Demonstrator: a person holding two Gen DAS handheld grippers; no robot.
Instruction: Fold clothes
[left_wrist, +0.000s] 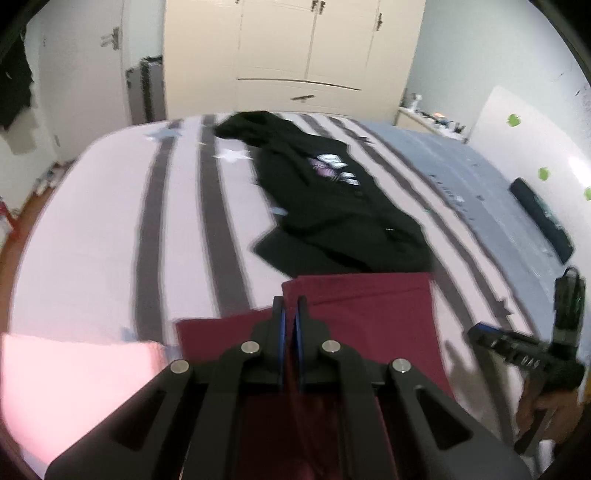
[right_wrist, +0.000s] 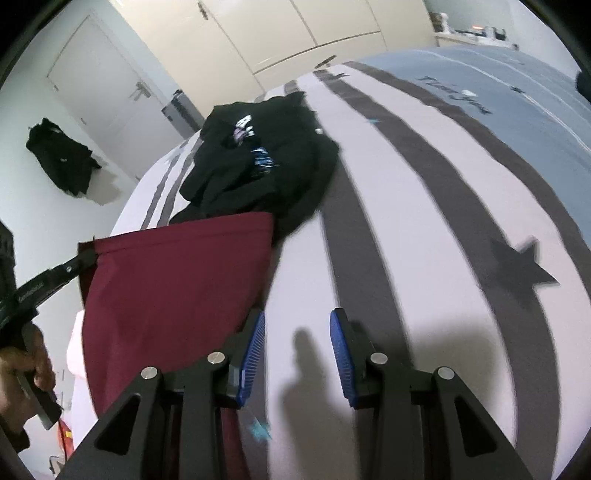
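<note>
Maroon cloth (left_wrist: 354, 310) hangs lifted over the near edge of the striped bed (left_wrist: 110, 221), its edge pinched between the closed fingers of the left gripper (left_wrist: 290, 306). The right gripper (right_wrist: 297, 332) hovers beside it over bare bedding, jaws parted and empty. A crumpled black printed garment (right_wrist: 258, 158) lies farther up the bed, touching the cloth's far edge.

Bed (left_wrist: 110, 221) with grey-striped pale cover, black printed garment (left_wrist: 332, 192) crumpled on it, maroon cloth (left_wrist: 369, 306) just beside.

dim indoor light | motion blur | fisheye edges | pink glare lower-left
</note>
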